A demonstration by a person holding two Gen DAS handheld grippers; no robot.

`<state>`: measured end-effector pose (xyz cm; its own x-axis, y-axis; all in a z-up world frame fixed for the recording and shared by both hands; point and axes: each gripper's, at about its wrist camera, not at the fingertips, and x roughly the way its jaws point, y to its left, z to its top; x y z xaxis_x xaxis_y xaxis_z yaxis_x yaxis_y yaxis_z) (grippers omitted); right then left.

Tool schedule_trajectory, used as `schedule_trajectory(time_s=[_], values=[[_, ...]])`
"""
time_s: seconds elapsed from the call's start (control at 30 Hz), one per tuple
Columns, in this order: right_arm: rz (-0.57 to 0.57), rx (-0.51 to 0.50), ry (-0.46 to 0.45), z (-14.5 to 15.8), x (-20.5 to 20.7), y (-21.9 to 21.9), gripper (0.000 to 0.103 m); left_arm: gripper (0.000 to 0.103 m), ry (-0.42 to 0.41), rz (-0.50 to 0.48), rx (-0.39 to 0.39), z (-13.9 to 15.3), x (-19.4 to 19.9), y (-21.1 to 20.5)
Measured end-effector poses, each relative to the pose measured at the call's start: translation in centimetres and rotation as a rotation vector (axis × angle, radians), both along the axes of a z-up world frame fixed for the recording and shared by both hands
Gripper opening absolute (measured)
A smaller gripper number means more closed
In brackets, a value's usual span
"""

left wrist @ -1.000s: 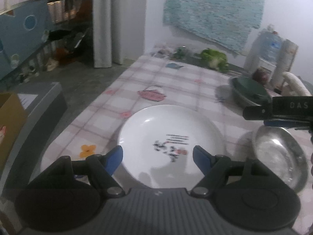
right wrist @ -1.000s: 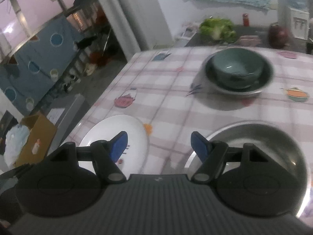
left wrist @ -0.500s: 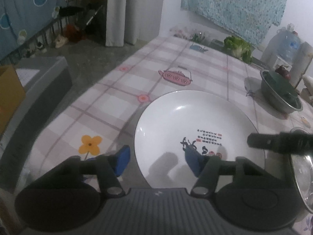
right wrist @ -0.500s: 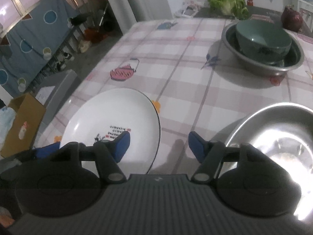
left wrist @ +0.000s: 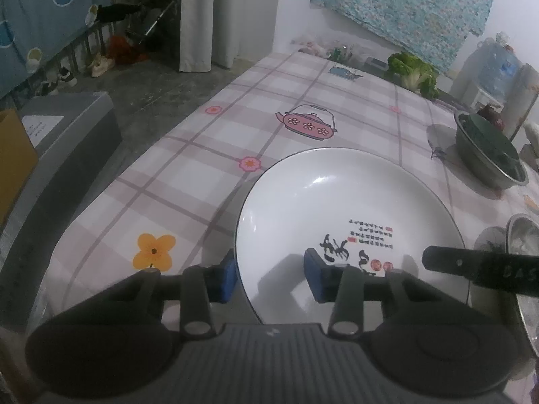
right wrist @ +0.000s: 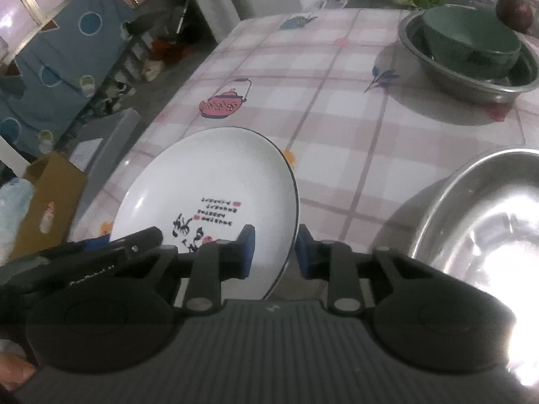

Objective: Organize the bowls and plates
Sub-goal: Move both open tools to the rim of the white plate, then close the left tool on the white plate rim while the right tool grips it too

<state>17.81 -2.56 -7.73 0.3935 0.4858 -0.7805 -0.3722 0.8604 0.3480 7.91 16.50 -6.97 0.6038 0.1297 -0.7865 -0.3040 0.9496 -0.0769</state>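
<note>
A white plate (left wrist: pixel 337 208) with a dark rim and black calligraphy lies on the checked tablecloth; it also shows in the right wrist view (right wrist: pixel 215 185). My left gripper (left wrist: pixel 271 277) is open, its jaws straddling the plate's near left rim. My right gripper (right wrist: pixel 274 252) has narrowed, its jaws on either side of the plate's right rim; whether the pads touch it is unclear. An empty steel bowl (right wrist: pixel 481 235) sits right of the plate. A green bowl (right wrist: pixel 471 38) rests inside a steel basin (right wrist: pixel 448 77) at the far right.
A cabbage (left wrist: pixel 412 72) and a water jug (left wrist: pixel 488 70) stand at the table's far end. A red onion (right wrist: pixel 513 8) lies behind the basin. The table's left edge drops to the floor, with a grey bin (left wrist: pixel 70 124) and a cardboard box (left wrist: pixel 13 158) beside it.
Both grippers have moved down and in to the plate. The right gripper's jaws have narrowed around the plate's right rim; the left jaws have narrowed a little over its left rim.
</note>
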Motion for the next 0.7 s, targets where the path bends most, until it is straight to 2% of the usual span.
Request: schedule_trajectory(time_s=[0.33, 0.7], values=[[-0.009, -0.022, -0.008, 0.1, -1.2, 0.1, 0.025, 0.041, -0.007, -0.016, -0.002, 0.1, -0.9, 0.0], [-0.027, 0.002, 0.016, 0.0, -3.6, -1.1, 0.024, 0.041, -0.003, -0.045, -0.014, 0.2, -2.7, -0.2]])
